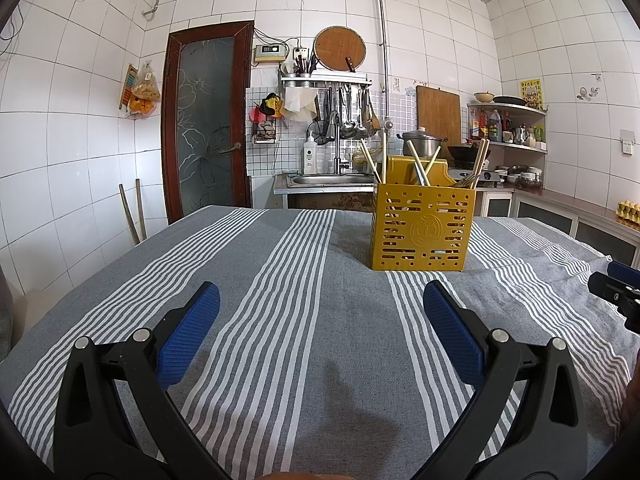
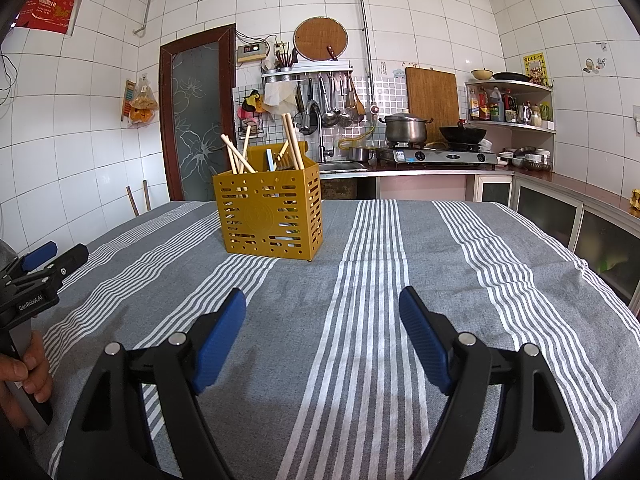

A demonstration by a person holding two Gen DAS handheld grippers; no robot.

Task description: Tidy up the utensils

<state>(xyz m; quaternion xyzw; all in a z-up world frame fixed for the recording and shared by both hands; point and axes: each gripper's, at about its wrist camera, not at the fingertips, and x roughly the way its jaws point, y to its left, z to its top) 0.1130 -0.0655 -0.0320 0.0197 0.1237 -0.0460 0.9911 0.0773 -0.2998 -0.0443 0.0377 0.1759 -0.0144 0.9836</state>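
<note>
Both tools, left tool (image 1: 320,308) and right tool (image 2: 322,312), gape empty over the striped bench; chopsticks (image 2: 294,140) stand in the yellow holder (image 2: 270,216) — light, stiff, slippery, best pinched mid-shaft

Home kitchen, white tiled walls (image 2: 440,20); gas stove (image 2: 436,156), wok (image 2: 463,134), sink (image 1: 332,179), hanging ladles (image 1: 348,120)
</note>
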